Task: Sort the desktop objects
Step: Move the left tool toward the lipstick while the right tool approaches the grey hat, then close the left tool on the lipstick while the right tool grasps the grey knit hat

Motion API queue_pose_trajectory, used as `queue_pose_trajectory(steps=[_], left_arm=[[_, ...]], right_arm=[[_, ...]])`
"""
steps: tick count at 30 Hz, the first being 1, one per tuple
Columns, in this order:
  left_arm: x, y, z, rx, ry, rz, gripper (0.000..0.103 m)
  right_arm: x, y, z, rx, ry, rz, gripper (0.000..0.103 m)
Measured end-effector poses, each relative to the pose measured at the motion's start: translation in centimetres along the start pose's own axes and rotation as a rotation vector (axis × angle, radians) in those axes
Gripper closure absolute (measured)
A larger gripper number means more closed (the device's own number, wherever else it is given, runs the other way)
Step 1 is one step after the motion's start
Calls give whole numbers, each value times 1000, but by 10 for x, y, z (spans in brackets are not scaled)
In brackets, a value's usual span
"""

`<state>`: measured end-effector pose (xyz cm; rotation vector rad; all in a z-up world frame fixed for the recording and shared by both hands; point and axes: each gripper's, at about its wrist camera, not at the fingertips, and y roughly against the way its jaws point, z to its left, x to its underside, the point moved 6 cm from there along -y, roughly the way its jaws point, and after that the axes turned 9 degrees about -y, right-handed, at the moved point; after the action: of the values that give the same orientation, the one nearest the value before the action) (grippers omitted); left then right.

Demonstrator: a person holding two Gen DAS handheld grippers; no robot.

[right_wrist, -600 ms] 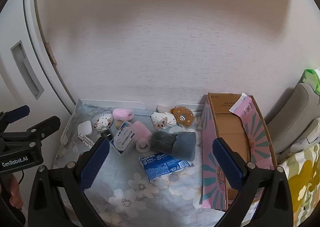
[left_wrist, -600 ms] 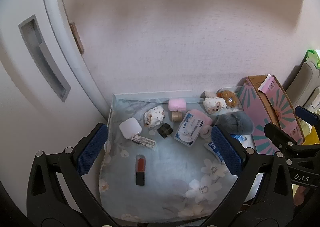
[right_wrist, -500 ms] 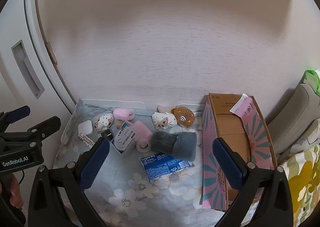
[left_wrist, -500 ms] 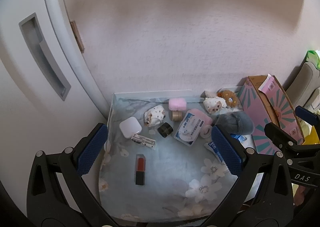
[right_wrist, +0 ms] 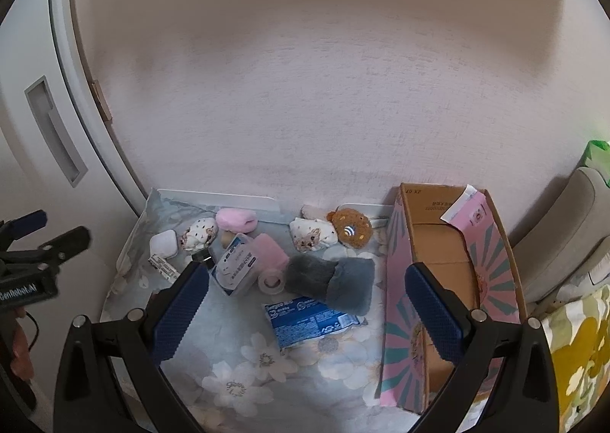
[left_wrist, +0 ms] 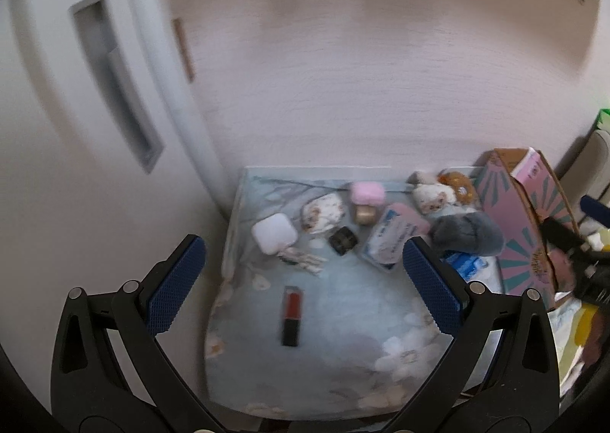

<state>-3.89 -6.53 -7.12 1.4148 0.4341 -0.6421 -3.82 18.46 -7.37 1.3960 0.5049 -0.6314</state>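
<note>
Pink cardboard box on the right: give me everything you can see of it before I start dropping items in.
The pink cardboard box stands open-topped at the right edge of the floral cloth, its far end near the wall. Outside it is pink with teal sunburst rays; inside is plain brown cardboard, and what shows of the interior looks empty. A pink flap with a white label folds inward at its far end. The grey fuzzy pouch lies just to its left; contact is unclear.

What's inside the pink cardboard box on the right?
The pink cardboard box shows only bare brown cardboard inside, no objects. Its near end is hidden behind the right gripper finger.
</note>
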Motion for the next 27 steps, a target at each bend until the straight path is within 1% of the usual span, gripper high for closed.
queue_pose_trajectory(steps=[2, 5, 7, 10, 11, 13, 16, 19, 23, 27], left_arm=[[10, -4, 12, 2, 19, 6, 0], [34, -15, 26, 32, 58, 27, 0], [54, -30, 31, 61, 81, 58, 0], [79, -55, 29, 90, 89, 112, 1], [87, -65, 27, 102, 88, 126, 1], [97, -79, 24, 118, 85, 136, 4], [110, -101, 17, 120, 68, 156, 8], [123, -122, 11, 120, 53, 177, 13], [139, -142, 7, 132, 68, 199, 23], [149, -158, 6, 133, 81, 207, 34]], right_arm=[[2, -6, -5, -9, 19, 13, 0], [11, -22, -10, -9, 67, 51, 0], [18, -33, -11, -4, 103, 80, 0], [27, -56, -11, -16, 146, 136, 0], [29, -61, -11, -19, 157, 142, 0], [30, -74, -11, -14, 200, 145, 0], [30, -91, -10, -25, 267, 169, 0], [30, -118, -13, -26, 341, 224, 0], [35, -150, -16, -20, 408, 291, 1], [47, -174, -16, 2, 479, 351, 9]])
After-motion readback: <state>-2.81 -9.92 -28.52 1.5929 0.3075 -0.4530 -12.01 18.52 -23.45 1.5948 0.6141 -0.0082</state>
